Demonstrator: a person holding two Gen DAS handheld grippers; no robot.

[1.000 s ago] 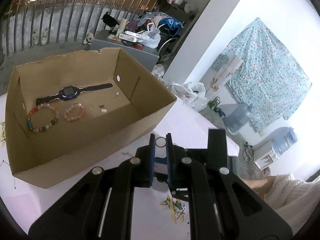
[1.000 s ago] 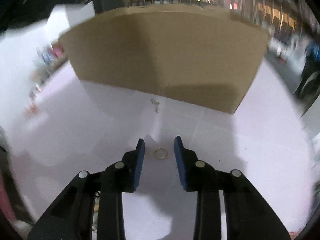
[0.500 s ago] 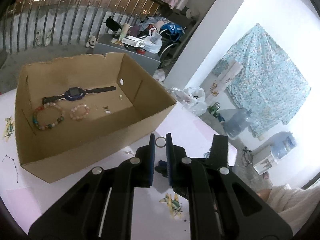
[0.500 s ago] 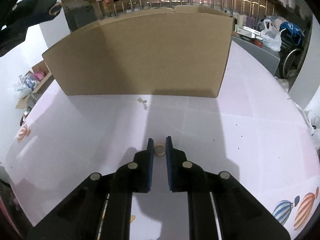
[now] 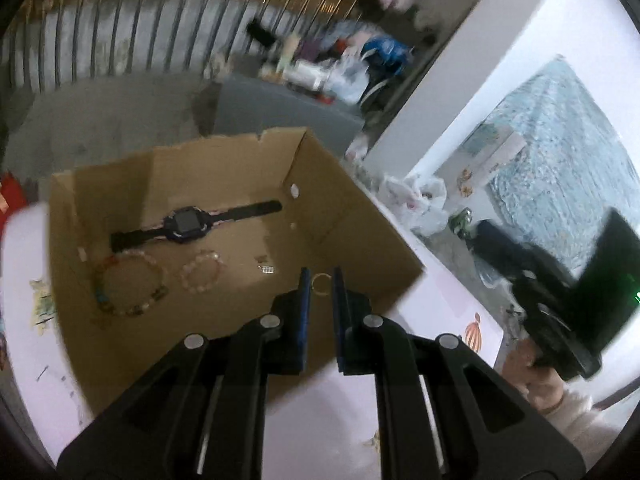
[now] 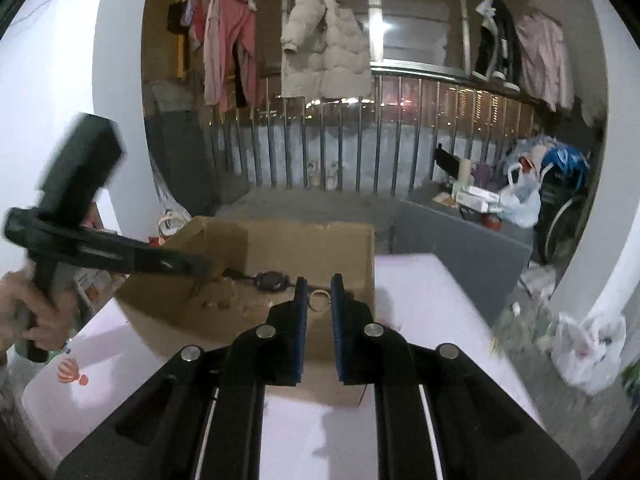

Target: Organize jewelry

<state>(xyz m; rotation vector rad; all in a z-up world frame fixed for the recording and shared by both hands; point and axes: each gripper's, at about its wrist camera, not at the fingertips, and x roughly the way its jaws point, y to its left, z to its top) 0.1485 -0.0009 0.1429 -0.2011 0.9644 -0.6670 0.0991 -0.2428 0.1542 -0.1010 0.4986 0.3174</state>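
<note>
While each gripper, left gripper [image 5: 320, 284] and right gripper [image 6: 319, 294], pinches a thin gold ring [image 5: 320, 283] edge-on over the cardboard box [image 5: 360, 216], a slack grip or early release could drop one outside the near wall; both might collide.

I cannot read any words, numbers or brand names here. The watch [image 5: 185, 225] in my cardboard box [image 5: 362, 216] has a dark face with nothing showing on it. The box walls are plain brown. The white boxes [image 6: 478, 197] on the grey cabinet far back are too small and blurry to read. The pink surface [image 6: 416, 280] has little balloon pictures [image 6: 72, 373] on it, but no letters. The blue cloth [image 5: 560, 152] on the wall is only a blurry pattern. A small green light [image 5: 636, 298] glows on my other tool, and it shows no sign I can read.
</note>
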